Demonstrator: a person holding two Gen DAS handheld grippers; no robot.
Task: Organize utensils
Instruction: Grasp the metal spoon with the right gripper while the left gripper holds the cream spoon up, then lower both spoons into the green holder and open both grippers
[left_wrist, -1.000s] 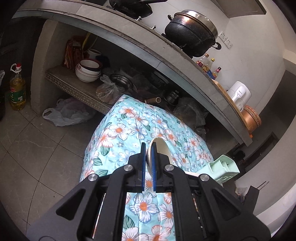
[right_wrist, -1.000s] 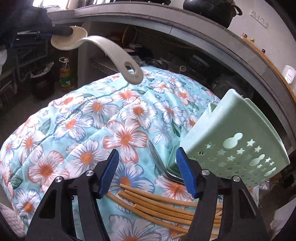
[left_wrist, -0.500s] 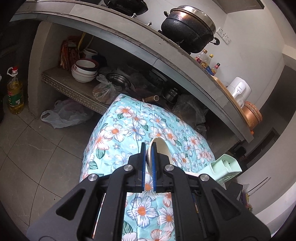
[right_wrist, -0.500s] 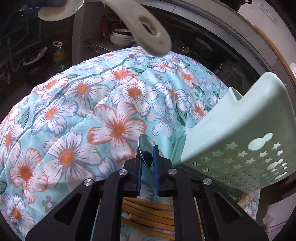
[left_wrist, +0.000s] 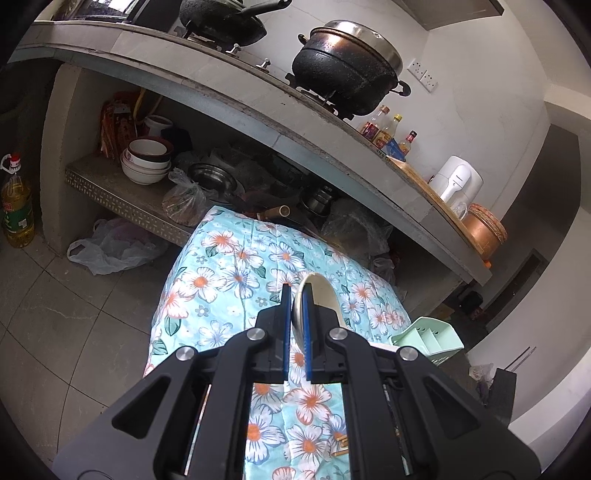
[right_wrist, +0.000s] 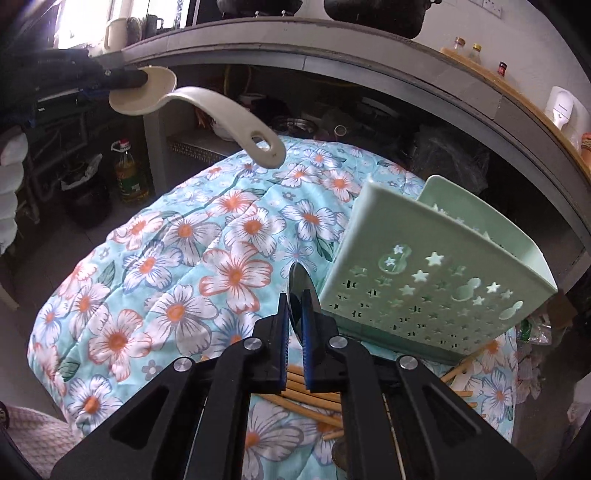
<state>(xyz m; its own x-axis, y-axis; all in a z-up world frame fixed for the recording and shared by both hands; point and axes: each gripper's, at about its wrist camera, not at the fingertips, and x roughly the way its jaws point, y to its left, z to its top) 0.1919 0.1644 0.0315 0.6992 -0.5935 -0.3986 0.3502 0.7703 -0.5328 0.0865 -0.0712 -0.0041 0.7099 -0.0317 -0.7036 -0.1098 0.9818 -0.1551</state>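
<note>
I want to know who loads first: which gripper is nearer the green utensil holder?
Right. The right gripper, shut on a metal spoon, sits just beside the green utensil holder. The left gripper, holding the cream spoon, hangs well away, above the quilt's far side.

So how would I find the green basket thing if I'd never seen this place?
Look for the big bundle covered in the flowery blue quilt, in front of the kitchen counter. On its right side stands the mint-green plastic holder, just above a scatter of wooden chopsticks. It is the only pale green thing there, and its wall is punched with little star and gourd-shaped holes.
</note>
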